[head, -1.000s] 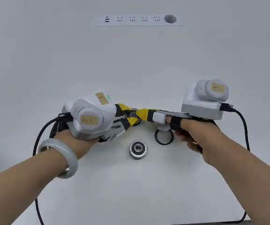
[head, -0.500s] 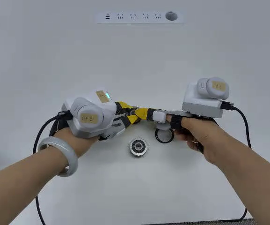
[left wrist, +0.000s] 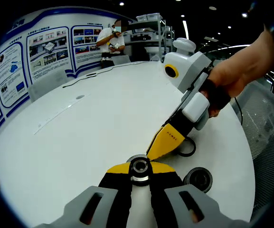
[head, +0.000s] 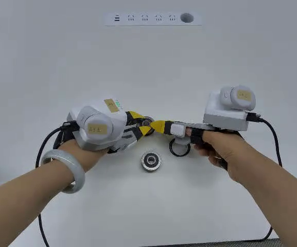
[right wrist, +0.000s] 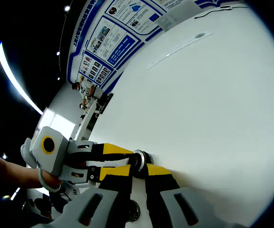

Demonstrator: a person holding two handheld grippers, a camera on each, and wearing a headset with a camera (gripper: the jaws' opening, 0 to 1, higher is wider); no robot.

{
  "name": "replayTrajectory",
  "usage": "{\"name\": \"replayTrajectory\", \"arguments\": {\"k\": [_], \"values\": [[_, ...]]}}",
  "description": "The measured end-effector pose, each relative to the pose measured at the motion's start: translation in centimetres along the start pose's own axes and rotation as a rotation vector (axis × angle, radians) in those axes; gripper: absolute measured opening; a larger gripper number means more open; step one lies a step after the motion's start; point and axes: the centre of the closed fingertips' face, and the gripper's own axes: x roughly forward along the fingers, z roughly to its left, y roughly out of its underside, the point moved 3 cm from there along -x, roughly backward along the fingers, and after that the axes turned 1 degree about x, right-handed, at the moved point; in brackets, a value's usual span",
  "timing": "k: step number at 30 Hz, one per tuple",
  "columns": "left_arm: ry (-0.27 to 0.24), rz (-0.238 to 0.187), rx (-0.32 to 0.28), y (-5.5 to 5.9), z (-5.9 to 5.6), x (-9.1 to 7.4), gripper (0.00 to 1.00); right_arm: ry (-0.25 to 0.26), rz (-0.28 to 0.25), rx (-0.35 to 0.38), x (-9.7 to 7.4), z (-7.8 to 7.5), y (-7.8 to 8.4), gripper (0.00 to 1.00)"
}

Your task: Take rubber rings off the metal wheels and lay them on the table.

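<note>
The jaws of the left gripper (head: 139, 125) are clamped on a metal wheel (left wrist: 140, 168), one jaw on each side of it, and its shiny hub faces the left gripper view. The jaws of the right gripper (head: 156, 126) come from the opposite side. They stand very near together, and their yellow tips touch the rim of the same wheel. I cannot tell if they pinch something there.

Both grippers are over a wide white surface (head: 215, 67). At its far edge lies a white power strip (head: 148, 19). A second metal wheel (head: 151, 161) lies flat on the surface, on the person's side of the meeting jaws. Just beside it, under the right gripper, one black rubber ring (head: 179, 149) lies flat and loose on the surface.
</note>
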Motion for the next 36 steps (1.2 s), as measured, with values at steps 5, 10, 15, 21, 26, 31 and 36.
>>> {"name": "replayTrajectory", "arguments": {"k": [5,10,15,21,26,31,36], "values": [[-0.001,-0.001,-0.003,0.01,0.03,0.01,0.14,-0.003,0.006,0.008,-0.03,-0.11,0.17,0.12],[-0.001,0.0,-0.001,0.0,0.0,0.01,0.14,0.008,-0.006,-0.003,0.07,-0.36,0.0,0.17],[-0.002,-0.002,-0.004,0.04,0.02,0.0,0.14,0.006,-0.014,-0.005,0.29,-0.15,-0.25,0.19],[-0.001,-0.001,-0.002,0.03,0.01,-0.01,0.14,-0.002,-0.005,-0.003,0.55,0.01,0.0,0.21],[-0.003,-0.002,-0.004,0.05,-0.03,0.0,0.14,-0.015,-0.012,-0.004,0.4,0.38,-0.01,0.22],[-0.004,-0.002,-0.002,0.06,-0.05,-0.01,0.14,-0.033,-0.014,0.033,0.1,0.19,0.24,0.22],[-0.005,-0.003,-0.003,0.1,-0.07,-0.03,0.14,-0.051,-0.012,0.058,-0.2,0.32,0.62,0.23]]}}
